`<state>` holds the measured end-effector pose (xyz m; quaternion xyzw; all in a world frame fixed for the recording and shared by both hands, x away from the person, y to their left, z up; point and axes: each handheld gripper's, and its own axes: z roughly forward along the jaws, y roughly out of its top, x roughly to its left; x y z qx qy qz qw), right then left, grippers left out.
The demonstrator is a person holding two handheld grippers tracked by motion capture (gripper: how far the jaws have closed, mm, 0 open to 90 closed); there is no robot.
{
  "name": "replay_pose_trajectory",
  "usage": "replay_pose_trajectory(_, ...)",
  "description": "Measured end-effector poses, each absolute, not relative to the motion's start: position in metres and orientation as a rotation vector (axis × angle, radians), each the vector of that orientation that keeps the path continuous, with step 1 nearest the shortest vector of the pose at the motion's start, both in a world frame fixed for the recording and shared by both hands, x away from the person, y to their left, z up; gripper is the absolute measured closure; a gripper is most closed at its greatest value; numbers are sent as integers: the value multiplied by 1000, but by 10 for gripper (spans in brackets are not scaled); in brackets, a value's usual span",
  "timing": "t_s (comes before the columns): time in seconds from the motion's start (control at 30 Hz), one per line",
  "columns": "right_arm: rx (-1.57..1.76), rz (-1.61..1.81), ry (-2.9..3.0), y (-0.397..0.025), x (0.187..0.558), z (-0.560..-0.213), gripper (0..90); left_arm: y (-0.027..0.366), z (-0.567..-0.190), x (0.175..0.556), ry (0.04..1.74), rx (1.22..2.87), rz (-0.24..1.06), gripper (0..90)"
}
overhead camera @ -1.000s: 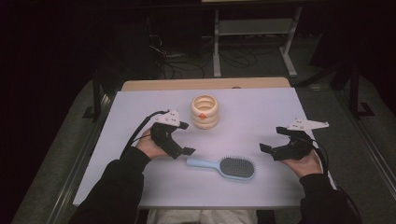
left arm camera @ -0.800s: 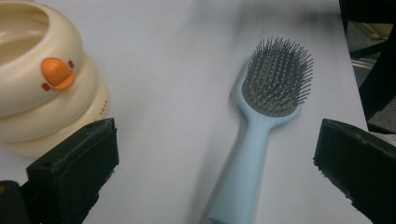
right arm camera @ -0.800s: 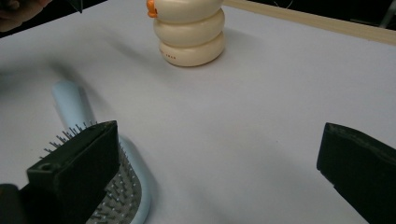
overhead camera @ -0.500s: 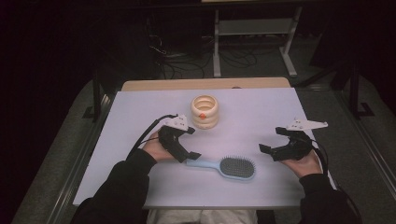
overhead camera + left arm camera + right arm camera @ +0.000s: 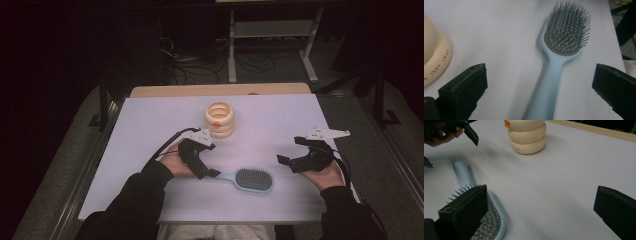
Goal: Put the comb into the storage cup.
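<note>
A light blue hairbrush with grey bristles lies bristles up near the table's front edge, its handle pointing left. My left gripper is open and sits low over the handle's end. In the left gripper view the brush runs up between the two spread jaws of that gripper, which do not touch it. My right gripper stands open to the right of the brush head, holding nothing. In the right gripper view the brush lies partly behind the left jaw of this gripper.
A cream container shaped like stacked rings, with an orange spot, stands at the table's middle back; it is also in the left gripper view and the right gripper view. The white table top ends in a wooden strip at the back.
My left gripper has moved right and toward the front edge, down to the brush handle's end. The right gripper, the brush and the container have stayed put.
</note>
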<state>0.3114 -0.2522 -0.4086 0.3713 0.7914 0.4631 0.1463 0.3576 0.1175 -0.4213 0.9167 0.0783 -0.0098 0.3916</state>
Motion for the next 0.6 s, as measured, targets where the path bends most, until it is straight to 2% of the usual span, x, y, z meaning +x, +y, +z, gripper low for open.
replay_pose_trajectory(0.6, 1063, 1335, 2287, -251, 311, -409, 0, 90, -437, 350, 99, 2446, -80, 0)
